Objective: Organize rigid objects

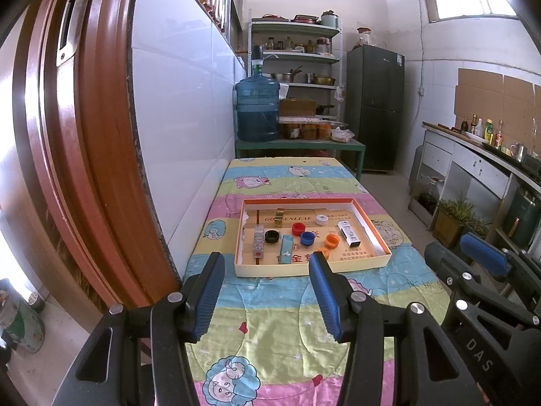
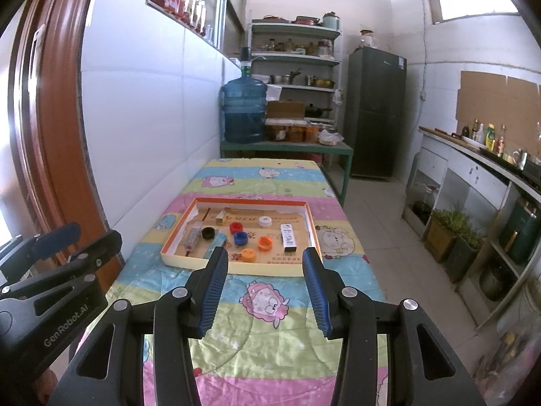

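An orange-rimmed cardboard tray [image 1: 378, 233] [image 2: 312, 223] lies on a cartoon-print quilt. Inside it are several bottle caps: black [image 1: 273, 235], red [image 1: 298, 228], blue [image 1: 307, 238], orange [image 1: 332, 241], white [image 1: 322, 219]. A clear patterned box [image 1: 258, 244], a teal box [image 1: 286, 254], a gold box [image 1: 279, 217] and a white carton [image 1: 349, 233] lie among them. My left gripper [image 1: 267, 264] hovers open before the tray's near edge, nothing between its fingers. My right gripper [image 2: 265, 258] is also open and empty, short of the tray.
A tiled wall and a brown door frame [image 1: 77, 155] bound the left side. Beyond the table stand a green bench with a water jug [image 1: 257, 108], shelves and a dark fridge [image 1: 373, 108]. A counter with bottles [image 2: 480, 142] runs along the right, with tiled floor between.
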`<state>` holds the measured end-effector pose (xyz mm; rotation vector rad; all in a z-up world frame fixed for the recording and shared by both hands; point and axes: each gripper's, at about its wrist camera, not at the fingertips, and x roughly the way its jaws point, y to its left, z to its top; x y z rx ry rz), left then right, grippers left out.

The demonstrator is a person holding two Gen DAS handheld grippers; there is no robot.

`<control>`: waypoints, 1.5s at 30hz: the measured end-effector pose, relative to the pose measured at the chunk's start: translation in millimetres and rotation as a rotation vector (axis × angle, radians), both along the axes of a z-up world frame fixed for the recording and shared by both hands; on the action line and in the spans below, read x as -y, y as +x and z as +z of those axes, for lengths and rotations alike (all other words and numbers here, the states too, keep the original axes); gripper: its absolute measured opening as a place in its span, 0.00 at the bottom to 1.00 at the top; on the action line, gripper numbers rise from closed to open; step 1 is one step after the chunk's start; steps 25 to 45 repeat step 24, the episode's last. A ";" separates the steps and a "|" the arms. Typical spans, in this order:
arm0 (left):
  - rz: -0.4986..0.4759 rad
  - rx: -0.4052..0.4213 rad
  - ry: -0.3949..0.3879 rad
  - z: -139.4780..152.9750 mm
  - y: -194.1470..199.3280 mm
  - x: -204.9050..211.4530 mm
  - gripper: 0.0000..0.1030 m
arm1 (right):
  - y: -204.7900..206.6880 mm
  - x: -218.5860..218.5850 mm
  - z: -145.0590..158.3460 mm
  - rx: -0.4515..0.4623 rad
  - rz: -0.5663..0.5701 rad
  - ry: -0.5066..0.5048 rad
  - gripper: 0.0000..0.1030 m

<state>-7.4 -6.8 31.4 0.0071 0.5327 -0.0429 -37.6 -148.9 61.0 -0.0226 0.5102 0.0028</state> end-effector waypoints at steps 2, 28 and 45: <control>-0.003 0.000 -0.001 -0.3 -0.5 -0.1 0.50 | 0.1 0.0 -0.1 -0.002 0.000 0.001 0.46; -0.009 -0.013 -0.007 -2.3 -7.2 1.1 0.50 | 2.6 -6.5 -5.7 -0.014 0.012 0.003 0.46; -0.009 -0.013 -0.007 -2.3 -7.2 1.1 0.50 | 2.6 -6.5 -5.7 -0.014 0.012 0.003 0.46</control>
